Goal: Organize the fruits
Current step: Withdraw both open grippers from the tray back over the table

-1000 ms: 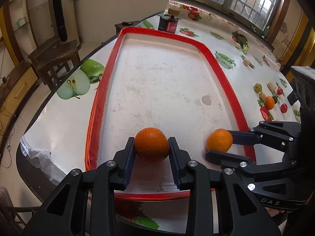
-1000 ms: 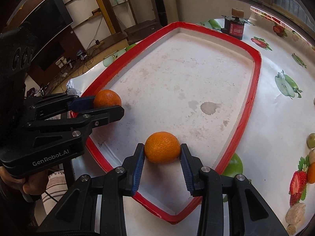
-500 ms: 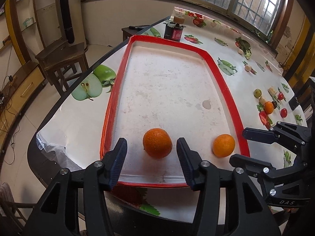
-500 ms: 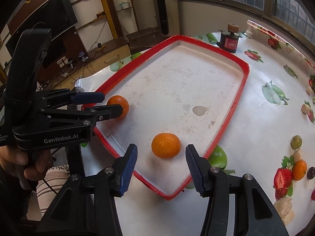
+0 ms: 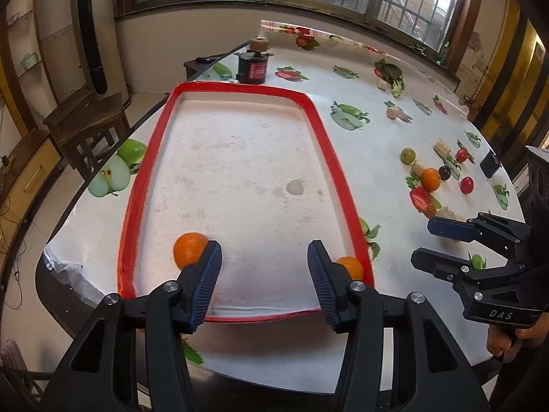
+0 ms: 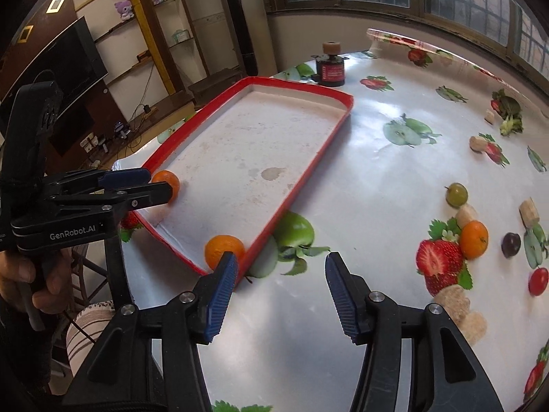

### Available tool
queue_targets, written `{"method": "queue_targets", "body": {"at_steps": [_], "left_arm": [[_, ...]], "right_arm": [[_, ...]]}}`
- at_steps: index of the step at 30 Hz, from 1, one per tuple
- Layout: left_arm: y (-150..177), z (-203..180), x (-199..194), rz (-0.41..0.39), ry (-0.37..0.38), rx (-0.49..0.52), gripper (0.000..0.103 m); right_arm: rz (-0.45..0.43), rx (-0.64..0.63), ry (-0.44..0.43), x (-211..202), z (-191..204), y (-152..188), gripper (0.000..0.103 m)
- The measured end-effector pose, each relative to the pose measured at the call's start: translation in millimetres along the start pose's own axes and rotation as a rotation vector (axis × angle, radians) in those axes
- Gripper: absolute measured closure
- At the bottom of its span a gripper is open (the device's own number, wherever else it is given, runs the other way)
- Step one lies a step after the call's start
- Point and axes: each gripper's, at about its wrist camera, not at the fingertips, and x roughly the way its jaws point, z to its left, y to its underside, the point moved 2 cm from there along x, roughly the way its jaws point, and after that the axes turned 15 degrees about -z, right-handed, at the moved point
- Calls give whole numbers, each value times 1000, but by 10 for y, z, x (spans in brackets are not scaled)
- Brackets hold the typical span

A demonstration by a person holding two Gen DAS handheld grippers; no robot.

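While two round oranges already lie inside the shallow red-rimmed white tray [image 5: 219, 86], much of the sorting looks undone. Near the tray's close left corner, one orange [image 5: 188, 249], half hidden behind a finger of the left gripper [image 5: 264, 267]; near the tray's close right corner, against the red rim, the second orange [image 5: 350, 265]. Left gripper spread wide and empty, hanging over the tray's near end, touching neither fruit as far as can be told. Right gripper [image 6: 281, 286] likewise wide and empty, just outside the tray's near right corner, over the glossy fruit-printed tablecloth [image 6: 377, 171]. Well to the right of the tray, loose on the cloth: a third small orange [image 6: 474, 239], a green round fruit [image 6: 457, 194], a dark plum-like fruit [image 6: 511, 244], a small red fruit [image 6: 538, 281], and a few pale beige lumps [image 6: 467, 215] of uncertain kind, mixed among printed strawberries and apples that are only pictures. Beyond the tray's far rim, a dark jar with a red label and a tan knob [image 6: 330, 67], apart from the fruit. By judgement, an early stage: two pieces placed, at least four real ones left to bring across. Likely next, a reach toward that cluster right of the tray, taking care not to mistake a print for a fruit.
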Motion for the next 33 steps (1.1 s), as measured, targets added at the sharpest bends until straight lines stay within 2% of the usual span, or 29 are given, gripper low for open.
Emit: {"method": "queue_targets", "body": {"at_steps": [22,27,33], "left_arm": [[61,-1375,234,57,231,150,52],[121,-1659,333,89,264,194,52],[140,-1832,380,98,282,230,52]], "right_arm": [[-89,249,258,-1021,-1394,496,48],[-96,292,293,-1156,-1586,607,48],[-99,318,322,-1206,-1777,660,47]]}}
